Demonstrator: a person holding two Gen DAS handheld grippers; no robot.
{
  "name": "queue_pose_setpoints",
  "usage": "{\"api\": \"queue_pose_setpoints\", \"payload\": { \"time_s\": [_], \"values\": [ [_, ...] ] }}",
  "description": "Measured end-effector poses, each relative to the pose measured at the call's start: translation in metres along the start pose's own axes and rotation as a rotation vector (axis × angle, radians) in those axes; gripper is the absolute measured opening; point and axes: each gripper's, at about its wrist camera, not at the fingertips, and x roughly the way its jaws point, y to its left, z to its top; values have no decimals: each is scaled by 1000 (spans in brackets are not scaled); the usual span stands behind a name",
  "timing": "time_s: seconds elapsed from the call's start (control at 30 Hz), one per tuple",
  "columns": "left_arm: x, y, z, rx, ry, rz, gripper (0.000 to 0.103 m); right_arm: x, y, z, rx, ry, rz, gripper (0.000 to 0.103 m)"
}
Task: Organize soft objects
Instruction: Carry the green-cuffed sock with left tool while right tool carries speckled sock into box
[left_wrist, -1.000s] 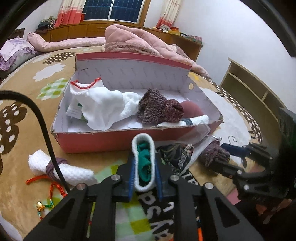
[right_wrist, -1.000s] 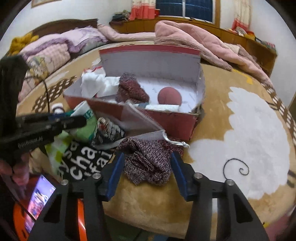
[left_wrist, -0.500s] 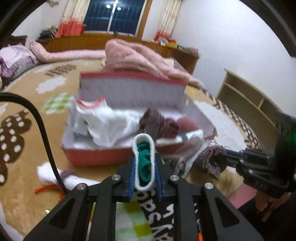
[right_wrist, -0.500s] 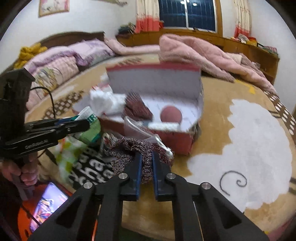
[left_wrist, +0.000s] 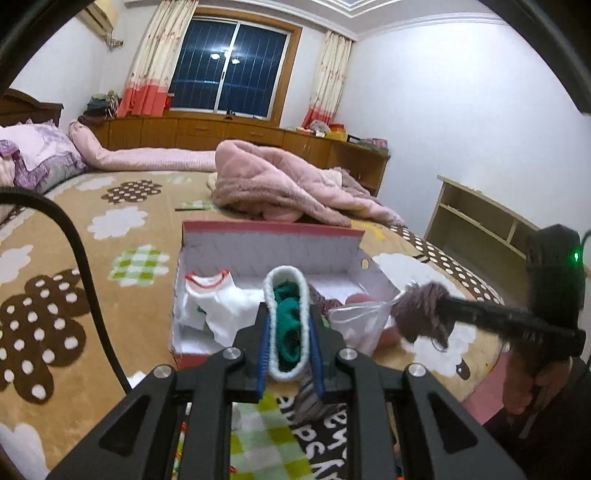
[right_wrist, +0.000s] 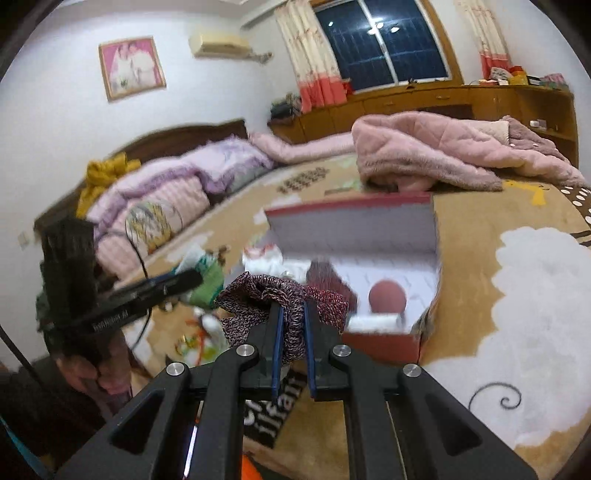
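Note:
My left gripper (left_wrist: 289, 334) is shut on a white knit piece with green cloth inside (left_wrist: 287, 325) and holds it up in front of the open red box (left_wrist: 258, 232). My right gripper (right_wrist: 293, 332) is shut on a maroon knit piece (right_wrist: 258, 299) and holds it in the air near the box's front (right_wrist: 380, 345); it also shows in the left wrist view (left_wrist: 421, 308). The box holds white cloth (left_wrist: 216, 306), another maroon knit item (right_wrist: 325, 275) and a dull red ball (right_wrist: 388, 297).
The box sits on a tan bedspread with cloud and dot patches (left_wrist: 122, 221). A pink quilt (left_wrist: 280, 188) lies behind the box. A black printed bag (right_wrist: 275, 406) and small bright items (right_wrist: 192, 339) lie at the near edge. A wooden shelf (left_wrist: 480, 225) stands at the right.
My right gripper closed on the maroon knit piece and lifted it off the bedspread. Both grippers rose, the left still holding the white and green piece.

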Motion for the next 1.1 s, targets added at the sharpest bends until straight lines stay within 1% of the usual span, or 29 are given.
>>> {"api": "queue_pose_setpoints", "payload": {
  "time_s": [0.23,0.33,0.43,0.6,0.73,0.83,0.93,1.0,1.1],
  "values": [
    [-1,9,10,-21,-24,13,19,-16,-9,18,40,-118,16,11],
    [1,13,14,-34,-30,11,19,-21,-11,20,43,-145,15,12],
    [1,11,19,-13,-43,1,19,-24,-11,21,40,-165,21,12],
    [2,11,26,30,-58,-6,19,-20,-11,22,28,-173,18,12],
    [8,9,26,79,-67,9,19,-13,-12,23,28,-166,3,12],
    [16,14,26,88,-57,11,19,-4,-13,24,36,-149,-7,12],
    [21,18,26,82,-49,21,19,-2,-12,25,49,-148,13,13],
    [22,20,27,75,-45,13,19,-2,-10,26,44,-151,23,13],
    [27,22,25,81,-37,12,19,1,-10,25,34,-140,21,13]
  ]
}}
